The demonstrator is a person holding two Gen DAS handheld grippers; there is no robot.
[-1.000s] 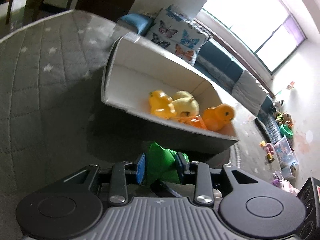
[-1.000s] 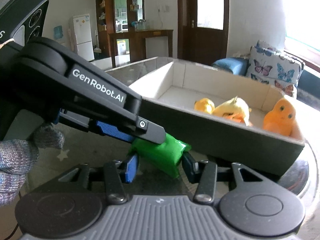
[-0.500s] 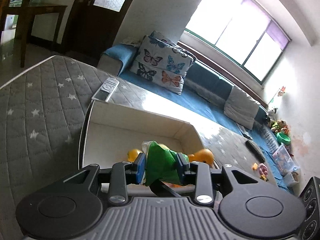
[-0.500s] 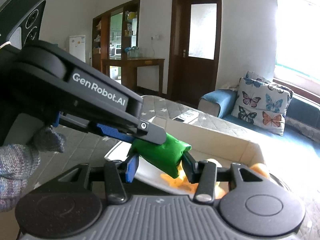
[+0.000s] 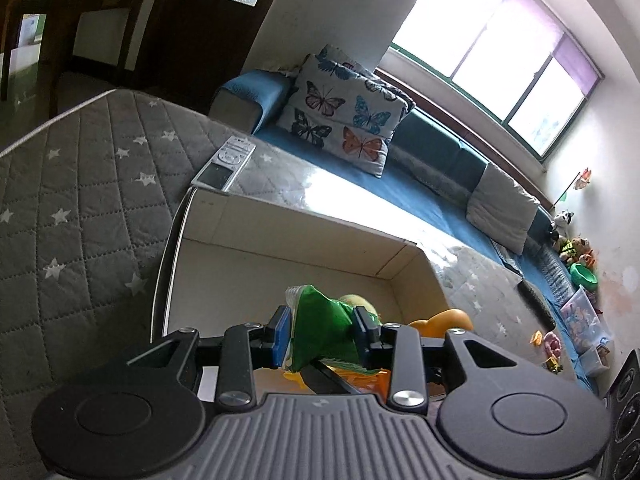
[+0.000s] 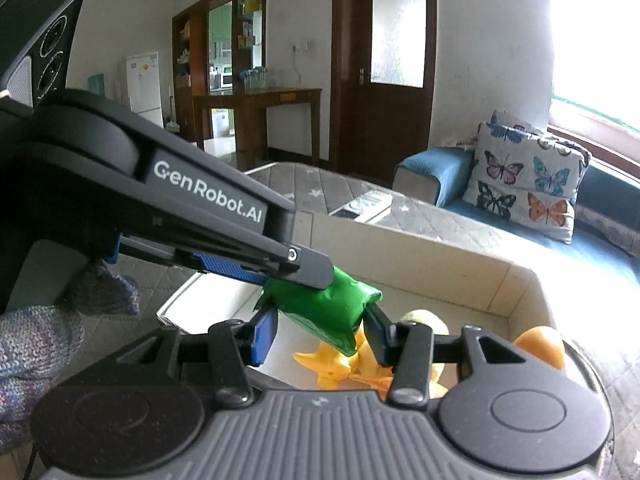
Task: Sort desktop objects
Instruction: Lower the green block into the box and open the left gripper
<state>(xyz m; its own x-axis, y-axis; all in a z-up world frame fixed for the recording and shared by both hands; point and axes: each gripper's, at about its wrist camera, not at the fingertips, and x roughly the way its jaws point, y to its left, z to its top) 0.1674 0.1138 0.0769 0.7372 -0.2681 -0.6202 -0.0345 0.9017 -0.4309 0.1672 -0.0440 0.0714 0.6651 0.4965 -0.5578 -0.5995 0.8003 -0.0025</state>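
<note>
My left gripper [image 5: 322, 334] is shut on a green packet [image 5: 322, 328] and holds it above the open cardboard box [image 5: 280, 236]. In the right wrist view the left gripper reaches in from the left and clamps the green packet [image 6: 326, 308]. My right gripper [image 6: 318, 334] has its fingers on both sides of the same packet; I cannot tell whether they press it. Yellow and orange toy ducks [image 6: 336, 366] lie in the box [image 6: 420, 256] below; an orange duck [image 5: 442, 320] shows partly behind my left fingers.
The box stands on a grey quilted, star-patterned surface [image 5: 80, 184]. A white remote control [image 5: 224, 162] lies beyond the box's far corner. A blue sofa with a butterfly cushion [image 5: 344, 120] is behind. A dark remote [image 5: 536, 304] lies at the right.
Both grippers have risen with the green packet, from beside the box's near wall at table level to above the box's inside. The grip on the packet is unchanged.
</note>
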